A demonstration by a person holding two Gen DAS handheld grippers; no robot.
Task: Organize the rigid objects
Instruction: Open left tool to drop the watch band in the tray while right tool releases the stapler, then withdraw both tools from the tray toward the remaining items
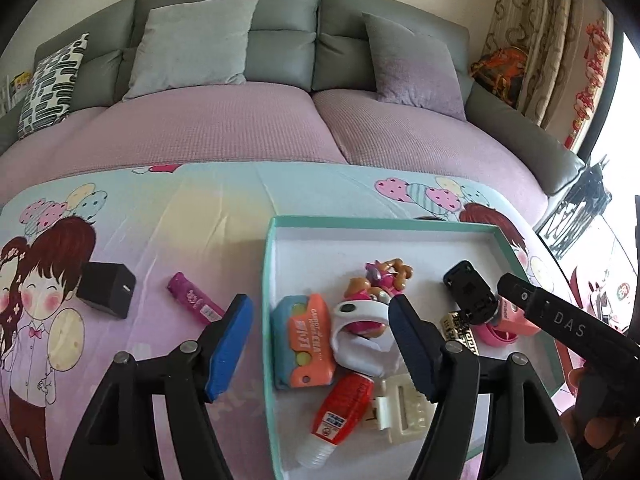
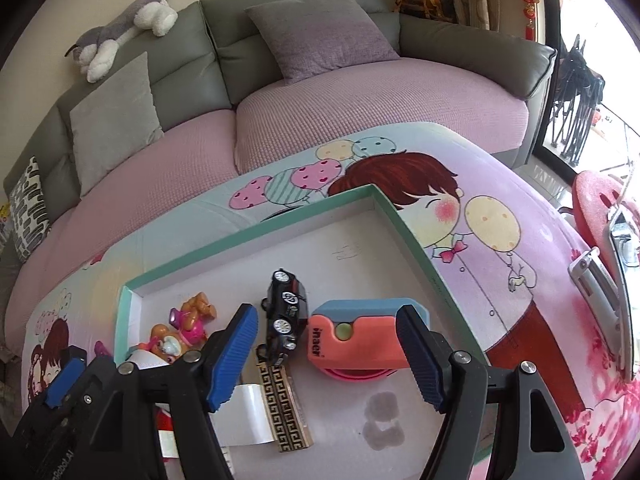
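A teal-rimmed white box lies on the cartoon tablecloth. In it are a puppy figure, an orange-and-blue case, a white ring-shaped holder, a red tube and a cream clip. My left gripper hangs open above the box's left side, empty. My right gripper is open over the box's right part. Below its fingers lie a black toy car and another orange-and-blue case, on a pink thing. A gold-patterned bar lies nearer.
Outside the box, to its left, a black cube and a magenta tube lie on the cloth. A grey sofa with cushions stands behind the table. A red stool stands at the right.
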